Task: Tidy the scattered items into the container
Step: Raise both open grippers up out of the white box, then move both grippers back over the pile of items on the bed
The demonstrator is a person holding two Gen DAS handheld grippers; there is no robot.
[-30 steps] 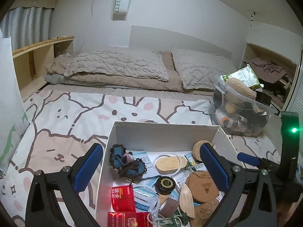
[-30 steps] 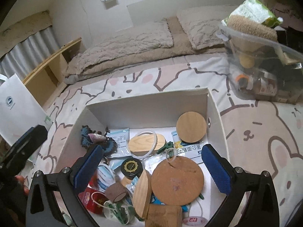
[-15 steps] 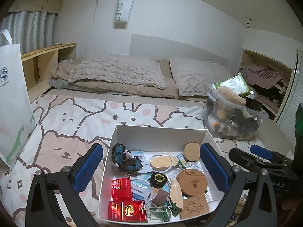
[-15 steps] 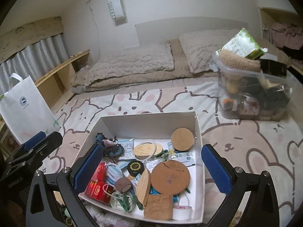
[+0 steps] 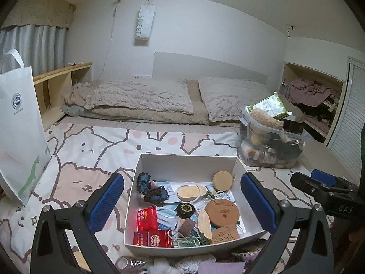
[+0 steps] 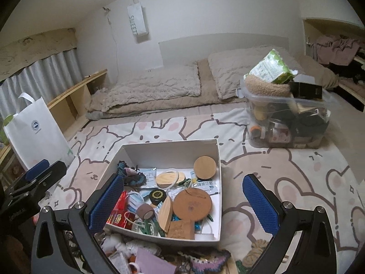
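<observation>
The left gripper [image 5: 182, 202] hangs with its blue-padded jaws spread wide and nothing between them, above the near half of the white rectangular cardboard box [image 5: 187, 163]. The right gripper [image 6: 183, 202] is likewise wide open and empty, its left finger over the box's near left corner and its right finger over the bedspread to the box's right.

The box sits on the cartoon-animal printed bedspread [image 5: 91, 153] and holds a clutter of small things: a large round cork coaster [image 6: 192, 204] near the middle, a smaller round wooden disc [image 6: 204, 164] leaning at the far right wall, a blue-and-dark crocheted piece [image 5: 151, 190] at the far left, a black round tin with a gold label [image 5: 185, 209] in the centre, and red packets [image 5: 148, 219] at the near left.

Just near of the box, loose items still lie on the bed: a pale purple card [image 6: 152, 262], white yarn [image 6: 141, 245] and a purple crocheted piece [image 6: 207, 262].

Far right stands a clear plastic tub [image 6: 287, 123] heaped with goods. At the left stands a white tote bag [image 5: 19, 132].
</observation>
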